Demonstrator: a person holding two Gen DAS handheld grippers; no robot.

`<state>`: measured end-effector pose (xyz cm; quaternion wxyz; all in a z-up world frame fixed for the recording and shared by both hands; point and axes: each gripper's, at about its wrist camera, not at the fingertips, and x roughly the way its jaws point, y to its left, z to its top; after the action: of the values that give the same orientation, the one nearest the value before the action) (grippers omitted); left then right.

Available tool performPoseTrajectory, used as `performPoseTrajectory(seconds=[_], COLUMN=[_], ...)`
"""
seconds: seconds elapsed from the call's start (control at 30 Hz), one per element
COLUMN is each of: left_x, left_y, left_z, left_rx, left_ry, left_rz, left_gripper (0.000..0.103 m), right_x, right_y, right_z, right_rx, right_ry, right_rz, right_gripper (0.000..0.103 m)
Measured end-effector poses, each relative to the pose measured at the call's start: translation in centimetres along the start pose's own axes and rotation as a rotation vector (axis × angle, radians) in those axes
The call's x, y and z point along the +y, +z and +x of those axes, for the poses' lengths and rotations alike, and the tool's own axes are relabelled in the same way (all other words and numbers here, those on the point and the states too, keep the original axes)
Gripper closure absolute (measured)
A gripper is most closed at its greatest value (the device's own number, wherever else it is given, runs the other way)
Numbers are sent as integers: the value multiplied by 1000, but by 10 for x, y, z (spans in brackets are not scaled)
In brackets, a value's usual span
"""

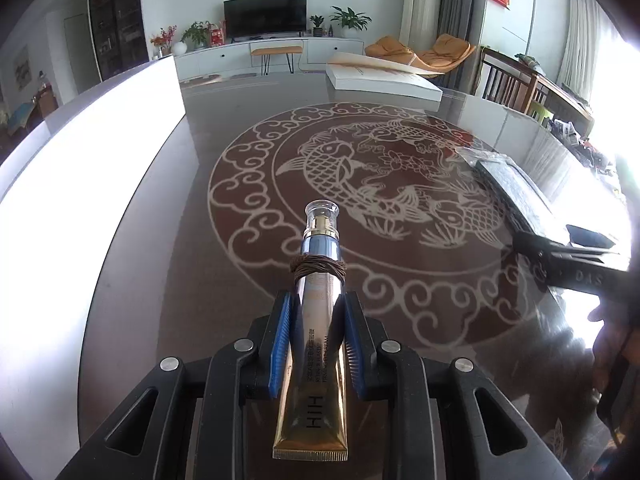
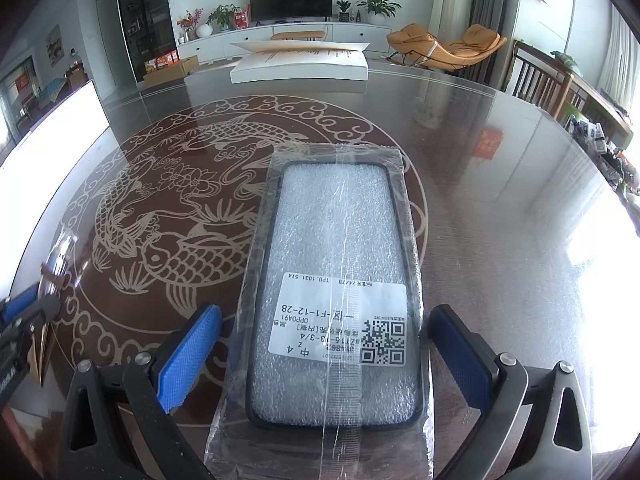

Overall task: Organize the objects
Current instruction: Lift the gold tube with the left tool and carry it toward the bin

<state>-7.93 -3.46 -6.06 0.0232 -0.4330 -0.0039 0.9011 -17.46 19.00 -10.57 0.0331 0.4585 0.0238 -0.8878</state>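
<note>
My left gripper (image 1: 316, 340) is shut on a gold and silver cream tube (image 1: 318, 320) with a clear cap and a brown cord wound around its neck; the tube points forward over the glass table (image 1: 192, 240). In the right wrist view a phone case (image 2: 336, 280) in a clear plastic bag with a white label lies flat on the table (image 2: 500, 200). My right gripper (image 2: 326, 352) is open, its blue pads on either side of the case's near end, apart from it. The case (image 1: 516, 192) and right gripper (image 1: 560, 260) also show at the right of the left wrist view.
A white box (image 2: 300, 64) with an open lid stands at the table's far edge. A bright white panel (image 1: 88, 184) runs along the table's left side. A wooden chair (image 2: 544, 84) stands at the far right. The table top has a round fish pattern (image 1: 360, 200).
</note>
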Motion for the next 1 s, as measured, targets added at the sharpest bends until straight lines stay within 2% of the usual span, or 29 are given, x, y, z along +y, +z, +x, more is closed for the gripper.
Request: performPoseTrajectory(seconds=[0.2, 0.3, 0.33, 0.37, 0.43, 0.9, 1.0], left_x=[-4, -9, -11, -13, -8, -12, -12], left_y=[-3, -3, -4, -4, -2, -1, -1], left_z=[-5, -4, -4, -4, 1, 7, 7], left_rx=[-4, -1, 2, 8, 37, 73, 76], left_ry=[-4, -18, -17, 0, 15, 17, 14], left_rz=[3, 33, 47, 56, 23, 36, 36], left_gripper=[75, 64, 57, 39, 21, 0, 0], right_x=[0, 0, 0, 0, 0, 0, 0], right_y=[0, 0, 0, 0, 0, 0, 0], right_z=[0, -1, 0, 0, 0, 0, 0], right_rx=[0, 0, 0, 0, 0, 0, 0], right_ry=[1, 1, 1, 1, 1, 1, 1], right_rz=[0, 0, 0, 0, 0, 1, 1], right_gripper=[0, 0, 0, 0, 0, 0, 0])
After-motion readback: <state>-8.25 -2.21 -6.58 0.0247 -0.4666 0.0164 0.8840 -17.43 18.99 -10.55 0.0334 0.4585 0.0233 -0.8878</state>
